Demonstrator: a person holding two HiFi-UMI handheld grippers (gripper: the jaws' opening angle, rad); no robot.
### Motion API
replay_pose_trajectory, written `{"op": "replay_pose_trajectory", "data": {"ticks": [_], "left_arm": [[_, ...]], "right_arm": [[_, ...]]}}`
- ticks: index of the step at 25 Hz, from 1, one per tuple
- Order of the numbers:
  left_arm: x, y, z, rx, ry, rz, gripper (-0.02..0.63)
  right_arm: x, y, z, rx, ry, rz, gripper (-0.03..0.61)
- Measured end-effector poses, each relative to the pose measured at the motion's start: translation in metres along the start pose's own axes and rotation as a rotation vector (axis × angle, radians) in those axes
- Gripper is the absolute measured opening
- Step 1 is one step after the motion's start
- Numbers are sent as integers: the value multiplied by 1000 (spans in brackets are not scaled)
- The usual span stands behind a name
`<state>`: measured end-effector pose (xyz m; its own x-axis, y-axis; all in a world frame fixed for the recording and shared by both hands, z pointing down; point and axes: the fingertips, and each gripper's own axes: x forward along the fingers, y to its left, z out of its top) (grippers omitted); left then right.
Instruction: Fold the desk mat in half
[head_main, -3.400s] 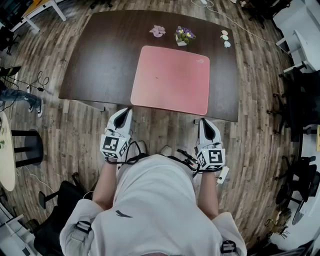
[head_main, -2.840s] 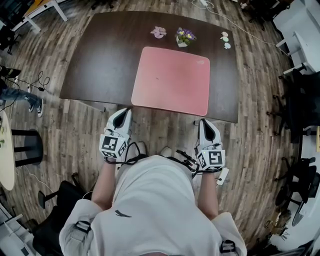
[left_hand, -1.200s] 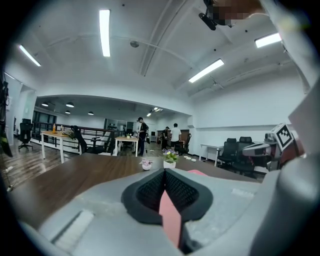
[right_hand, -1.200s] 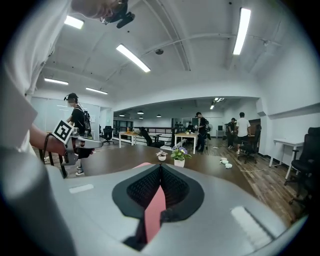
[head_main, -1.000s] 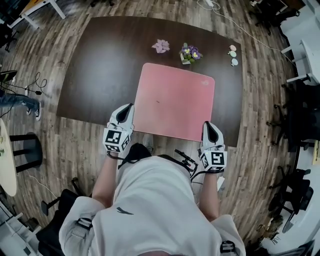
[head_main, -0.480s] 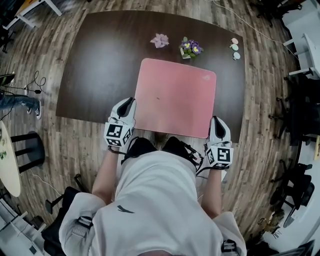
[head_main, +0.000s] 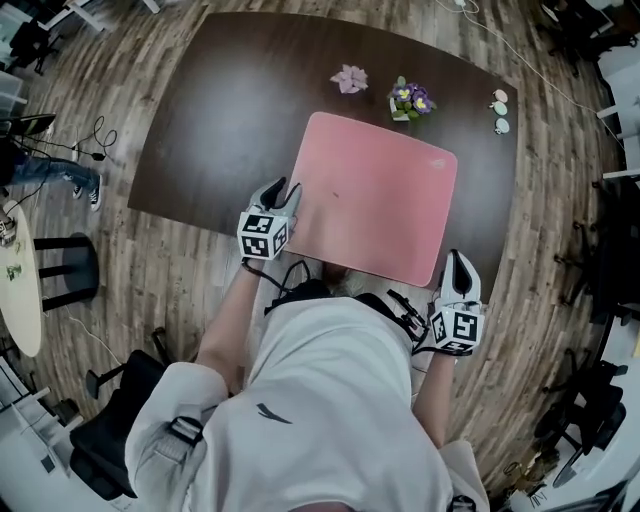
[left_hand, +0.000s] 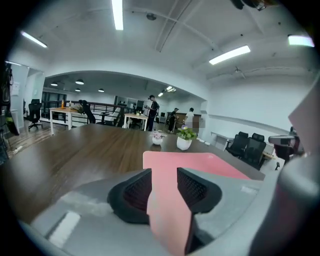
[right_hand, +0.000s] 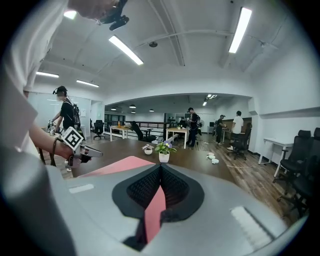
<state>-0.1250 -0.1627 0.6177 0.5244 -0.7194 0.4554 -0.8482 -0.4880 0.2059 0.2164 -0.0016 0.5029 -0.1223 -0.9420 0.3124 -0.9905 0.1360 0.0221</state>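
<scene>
The desk mat (head_main: 375, 205) lies flat on the desk (head_main: 230, 110) and is probably thin, limp and light. Left gripper (left_hand: 164, 182): jaws opening, with the mat's edge loose between them. Right gripper (right_hand: 159, 189): jaws pinched together on the mat's edge. It is best gripped at both near corners.

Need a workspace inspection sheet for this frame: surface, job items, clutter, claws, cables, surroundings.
Surface: dark wooden table.
Job's things: pink desk mat lies flat, not yet folded.
Clutter: potted plant, pink flower ornament and two small round items, all beyond the mat's far edge.
Grippers: left claw is opening, with the mat's near-left corner between its jaws. The right claw is shut on the mat's near-right corner.
Cables: black cable on the floor left of the table.
Surroundings: wood floor, black stool, office chairs, people standing far off.
</scene>
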Motion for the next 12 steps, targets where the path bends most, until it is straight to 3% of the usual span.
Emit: {"op": "replay_pose_trajectory", "data": {"ticks": [7, 12], "left_arm": [[53, 23, -53, 69, 259, 45, 229], [59, 33, -66, 47, 320, 89, 239]], "right_arm": [[-4, -13, 0, -3, 7, -29, 3], [-4, -15, 0, -2, 16, -49, 3]]}}
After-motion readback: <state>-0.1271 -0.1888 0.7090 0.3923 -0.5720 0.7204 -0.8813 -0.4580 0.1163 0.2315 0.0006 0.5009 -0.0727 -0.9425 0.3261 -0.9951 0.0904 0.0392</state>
